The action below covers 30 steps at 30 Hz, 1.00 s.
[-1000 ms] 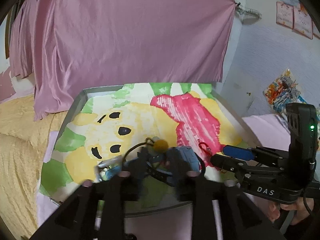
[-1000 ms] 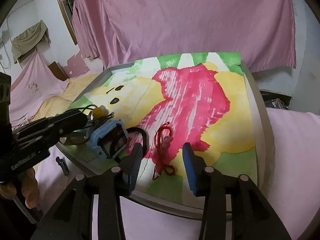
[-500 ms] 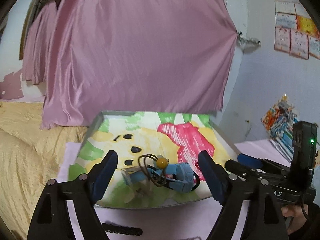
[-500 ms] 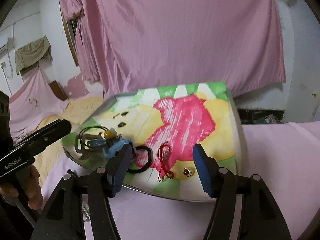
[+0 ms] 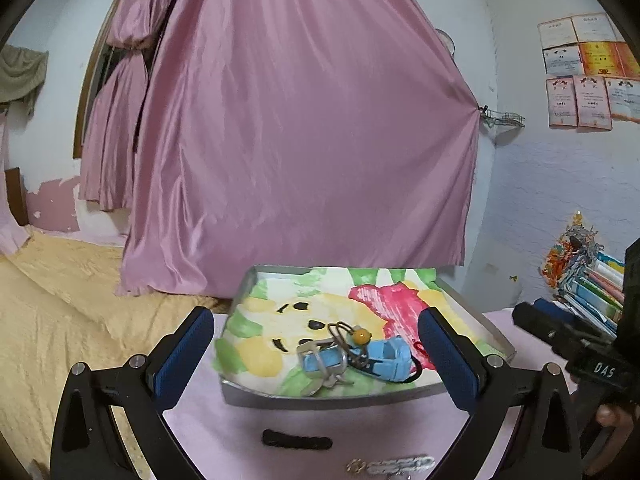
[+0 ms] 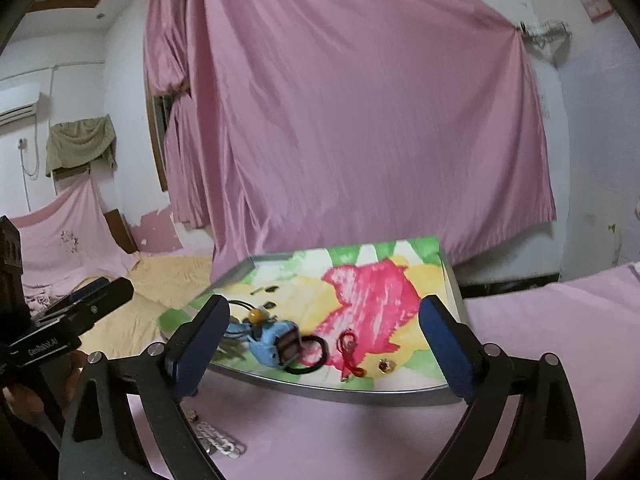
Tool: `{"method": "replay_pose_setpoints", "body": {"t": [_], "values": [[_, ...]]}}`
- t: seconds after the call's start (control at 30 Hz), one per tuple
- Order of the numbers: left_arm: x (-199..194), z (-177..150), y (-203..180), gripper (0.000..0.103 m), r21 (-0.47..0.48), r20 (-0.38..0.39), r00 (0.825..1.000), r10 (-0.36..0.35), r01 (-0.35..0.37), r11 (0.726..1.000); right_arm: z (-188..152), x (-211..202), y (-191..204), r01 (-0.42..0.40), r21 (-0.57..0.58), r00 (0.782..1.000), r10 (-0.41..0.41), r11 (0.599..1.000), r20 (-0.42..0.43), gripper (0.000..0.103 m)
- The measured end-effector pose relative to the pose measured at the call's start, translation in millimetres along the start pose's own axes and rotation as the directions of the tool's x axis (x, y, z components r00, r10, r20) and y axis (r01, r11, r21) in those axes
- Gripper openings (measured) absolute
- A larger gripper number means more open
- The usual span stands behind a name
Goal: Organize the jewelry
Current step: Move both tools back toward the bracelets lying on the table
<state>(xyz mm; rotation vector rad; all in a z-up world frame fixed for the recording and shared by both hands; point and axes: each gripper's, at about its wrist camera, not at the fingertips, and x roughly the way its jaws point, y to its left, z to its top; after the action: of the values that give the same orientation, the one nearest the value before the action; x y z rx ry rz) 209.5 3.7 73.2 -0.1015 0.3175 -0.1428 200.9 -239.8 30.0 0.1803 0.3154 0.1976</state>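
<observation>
- Left gripper (image 5: pixel 316 354): jaws spread wide, nothing between them. Hangs above the pink bedcover (image 5: pixel 248 428), aimed at the tray (image 5: pixel 328 398).
- Right gripper (image 6: pixel 324 344): likewise wide apart and empty, facing the tray from the other near corner. Judgement: both are held back and open, ready for the next pick.
- Tray: metal rim, lined with a painted sheet (yellow, green, red-pink). Serves as the collecting place, so items cluster at its near edge, toward 6 o'clock.
- In tray, left-wrist view: blue watch (image 5: pixel 384 356) tangled with a wire loop bearing a yellow bead (image 5: pixel 361 335); all touching in one pile.
- Right-wrist view: black hair tie (image 6: pixel 308 354) just beside the watch at its 3 o'clock; red cord bracelet (image 6: pixel 350 354) further toward 3; small ring (image 6: pixel 386 366) beyond it, apart.
- Outside tray, on the bedcover at 6 o'clock: dark beaded bracelet (image 5: pixel 297 439) and silver chain bracelet (image 5: pixel 396 465). Judgement: these remain to be moved in; the chain is limp and flat, likely to slip from the pads.
</observation>
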Motion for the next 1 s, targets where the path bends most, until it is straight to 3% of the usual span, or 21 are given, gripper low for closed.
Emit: {"method": "replay_pose_setpoints", "body": {"t": [0.2, 0.43, 0.7, 1.0], "values": [[-22.3, -7.8, 11.6, 0.102, -0.005, 0.042, 0.999, 0.009, -0.009, 1.000, -4.3, -21.5, 20.7, -0.019, -0.056, 0.998, 0.023, 0.998, 0.066, 0.094], [-33.7, -17.8, 24.1, 0.102, 0.019, 0.023, 0.999, 0.031, -0.032, 0.999, -13.7, -30.4, 42.4, -0.051, -0.112, 0.998, 0.056, 0.992, 0.038, 0.094], [-36.2, -28.6, 45.0, 0.102, 0.054, -0.032, 0.999, 0.043, -0.041, 0.998, -27.1, -29.2, 55.7, -0.104, -0.139, 0.993, 0.095, 0.985, -0.072, 0.094], [-14.8, -39.1, 51.0, 0.102, 0.107, -0.188, 0.982, 0.007, 0.013, 0.994, -43.0, -8.5, 54.4, -0.147, -0.120, 0.965, 0.115, 0.982, -0.236, 0.094]]}}
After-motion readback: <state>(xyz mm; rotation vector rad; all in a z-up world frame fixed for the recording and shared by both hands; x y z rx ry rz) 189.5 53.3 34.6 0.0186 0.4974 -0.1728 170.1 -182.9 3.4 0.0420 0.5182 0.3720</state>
